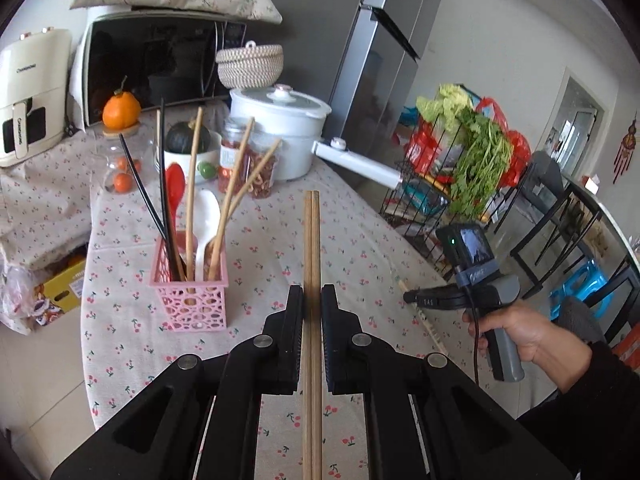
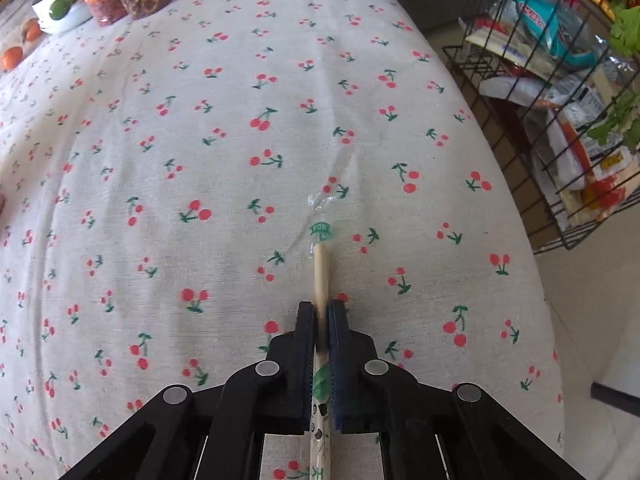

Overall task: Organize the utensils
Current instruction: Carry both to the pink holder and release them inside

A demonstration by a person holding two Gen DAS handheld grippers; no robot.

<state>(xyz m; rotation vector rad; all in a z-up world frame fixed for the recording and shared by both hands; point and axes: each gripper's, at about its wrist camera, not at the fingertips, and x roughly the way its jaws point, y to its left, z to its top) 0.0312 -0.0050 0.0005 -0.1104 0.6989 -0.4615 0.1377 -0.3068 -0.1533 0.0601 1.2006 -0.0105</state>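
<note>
My left gripper [image 1: 311, 292] is shut on a pair of brown wooden chopsticks [image 1: 311, 240] and holds them above the table, pointing away. A pink lattice utensil basket [image 1: 191, 284] stands to its left, holding several chopsticks, a red spoon [image 1: 175, 184] and a white spoon [image 1: 206, 216]. My right gripper [image 2: 320, 308] is shut on wrapped disposable chopsticks [image 2: 320, 268] in a clear plastic sleeve, low over the cherry-print tablecloth [image 2: 200, 140]. The right gripper also shows in the left wrist view [image 1: 412, 298], with the wrapped chopsticks [image 1: 430, 326] slanting below it.
At the back stand a white pot [image 1: 276, 128], jars of dried food [image 1: 248, 160], a bowl with a dark squash [image 1: 188, 140], a microwave [image 1: 156, 64] and an air fryer [image 1: 32, 96]. A black wire rack [image 2: 560, 120] with groceries stands off the table's right edge.
</note>
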